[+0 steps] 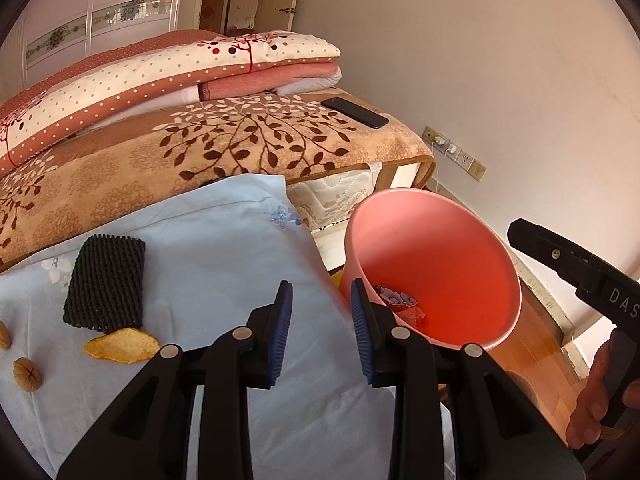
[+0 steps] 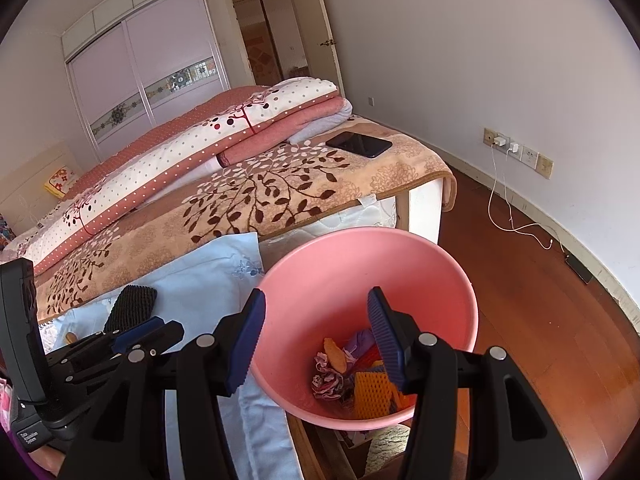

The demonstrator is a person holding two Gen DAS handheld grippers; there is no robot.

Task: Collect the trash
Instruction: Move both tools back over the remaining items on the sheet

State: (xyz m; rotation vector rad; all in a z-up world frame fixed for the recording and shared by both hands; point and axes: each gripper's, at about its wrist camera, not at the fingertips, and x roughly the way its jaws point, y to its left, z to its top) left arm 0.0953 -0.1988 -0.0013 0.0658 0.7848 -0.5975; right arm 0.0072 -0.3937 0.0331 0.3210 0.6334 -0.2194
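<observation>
On the far left of the pale blue cloth (image 1: 208,240) spread over the bed, two walnuts (image 1: 27,374) are lying near the edge of the left wrist view, with an orange peel (image 1: 120,346) beside them and a black foam net sleeve (image 1: 105,282) sitting just behind the peel. These pieces are still waiting to be collected. The left gripper (image 1: 322,332) is hovering above the cloth near its right-hand edge, its fingers (image 1: 283,332) standing partly open and holding nothing, probably so it can turn to the scraps to its left. Just to the right, a pink bin (image 1: 492,332) is standing beside the bed, close against the cloth's hanging edge, seemingly placed there so trash can be dropped straight off the bedding. Inside it, crumpled wrappers (image 2: 328,378), an orange foam net (image 2: 372,394) and another slice of peel (image 2: 335,354) are already lying at the bottom. The right gripper (image 2: 316,340) is poised directly over the bin's mouth, its fingers moderately apart and empty, a stance that fits a drop just made. Farther back on the leaf-patterned blanket (image 1: 200,152), a dark phone (image 1: 354,112) is resting beside folded quilts (image 1: 180,76), clearly not part of the trash. On the right wall, a charger (image 2: 500,142) is plugged in, its cable trailing onto the wooden floor (image 2: 540,320).
</observation>
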